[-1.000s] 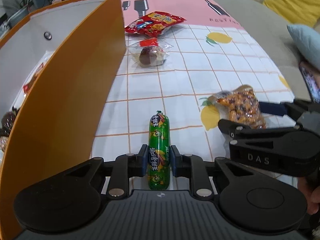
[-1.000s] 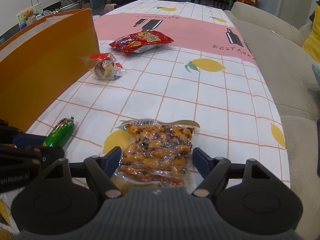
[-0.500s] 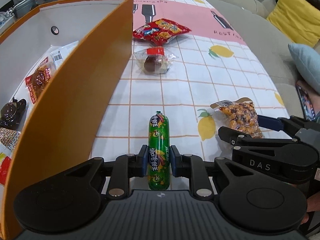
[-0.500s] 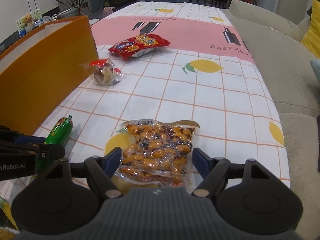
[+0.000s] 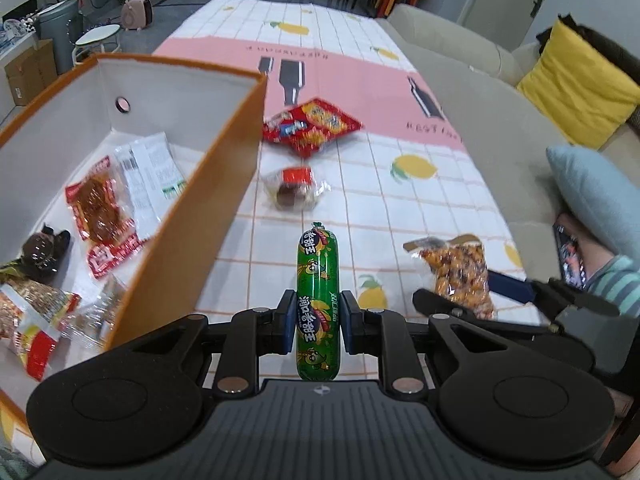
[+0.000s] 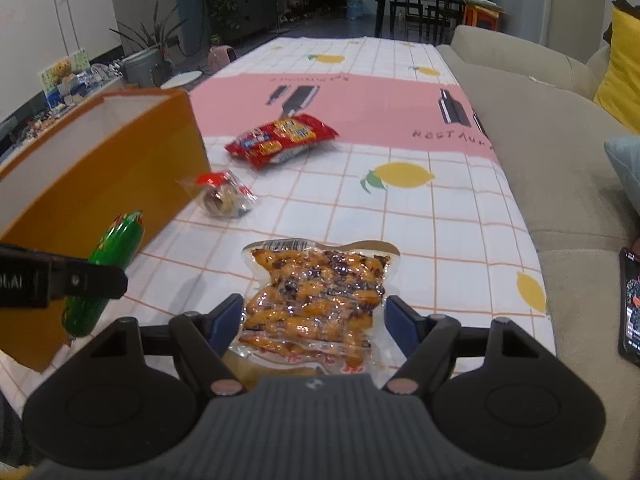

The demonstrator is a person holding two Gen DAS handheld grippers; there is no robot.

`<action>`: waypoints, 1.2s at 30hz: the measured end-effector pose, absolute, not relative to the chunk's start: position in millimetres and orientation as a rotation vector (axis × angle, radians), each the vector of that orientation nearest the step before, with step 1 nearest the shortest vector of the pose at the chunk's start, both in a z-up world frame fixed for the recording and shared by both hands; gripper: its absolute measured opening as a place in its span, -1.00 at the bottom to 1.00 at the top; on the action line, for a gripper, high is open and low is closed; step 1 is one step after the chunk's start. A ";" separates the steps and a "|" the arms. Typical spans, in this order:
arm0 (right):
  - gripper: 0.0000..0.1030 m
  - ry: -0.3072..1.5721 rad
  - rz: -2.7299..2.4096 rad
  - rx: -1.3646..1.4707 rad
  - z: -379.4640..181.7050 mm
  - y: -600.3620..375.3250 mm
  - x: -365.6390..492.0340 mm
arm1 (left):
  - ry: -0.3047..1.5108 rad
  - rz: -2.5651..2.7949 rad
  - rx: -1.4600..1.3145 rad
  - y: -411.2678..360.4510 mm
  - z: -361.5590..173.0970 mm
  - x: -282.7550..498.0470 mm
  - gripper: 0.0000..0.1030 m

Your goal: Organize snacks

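The left gripper (image 5: 318, 322) clamps the green sausage (image 5: 318, 300) lengthwise, just beside the orange box (image 5: 208, 216). The right gripper (image 6: 314, 320) grasps the clear peanut pack (image 6: 316, 300) by its sides, above the tablecloth (image 6: 420, 232).

Blurred in the left wrist view: red snack bag (image 5: 312, 127) and small clear-wrapped snack (image 5: 295, 189), print unreadable. Hidden: lower end of green sausage (image 5: 317, 304) behind the left tool (image 5: 317, 322) body, near edge of peanut pouch (image 6: 316, 304) under the right tool (image 6: 314, 320) housing. Cut off at the frame edge: orange box (image 5: 192, 216), its near packets, phone (image 6: 631, 304), striped sleeve (image 5: 616, 280).
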State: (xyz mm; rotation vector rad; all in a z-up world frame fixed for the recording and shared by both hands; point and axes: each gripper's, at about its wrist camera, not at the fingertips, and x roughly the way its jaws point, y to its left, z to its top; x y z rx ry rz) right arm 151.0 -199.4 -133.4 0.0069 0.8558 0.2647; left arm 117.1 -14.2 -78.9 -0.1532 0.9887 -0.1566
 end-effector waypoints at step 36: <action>0.43 0.556 0.627 -0.221 -22.2 -45.0 187.0 | 0.865 0.083 -0.404 145.2 -9.7 153.4 -0.53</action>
